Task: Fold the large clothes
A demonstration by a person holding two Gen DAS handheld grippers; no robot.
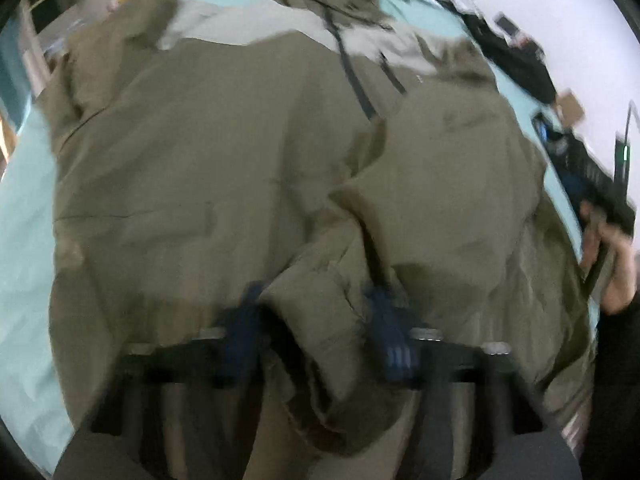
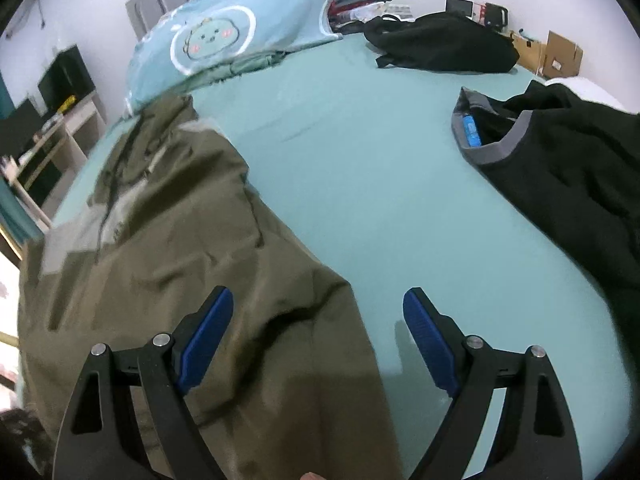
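Note:
A large olive-green jacket (image 1: pixel 224 152) lies spread on the teal bed; it also shows in the right wrist view (image 2: pixel 160 248). My left gripper (image 1: pixel 316 320) is blurred, its blue pads (image 1: pixel 244 328) stand apart with a fold of the jacket's hem bunched between them. My right gripper (image 2: pixel 318 336) is open and empty, hovering above the jacket's right edge, its left pad (image 2: pixel 208 336) over the fabric and its right pad (image 2: pixel 428 340) over bare sheet. The right gripper also shows at the right edge of the left wrist view (image 1: pixel 600 192), held by a hand.
A black garment with a grey collar (image 2: pixel 560 176) lies at the right of the bed sheet (image 2: pixel 360 168). A black bag (image 2: pixel 440 44) and a cartoon pillow (image 2: pixel 224 36) sit at the far end. Shelves (image 2: pixel 52 136) stand left of the bed.

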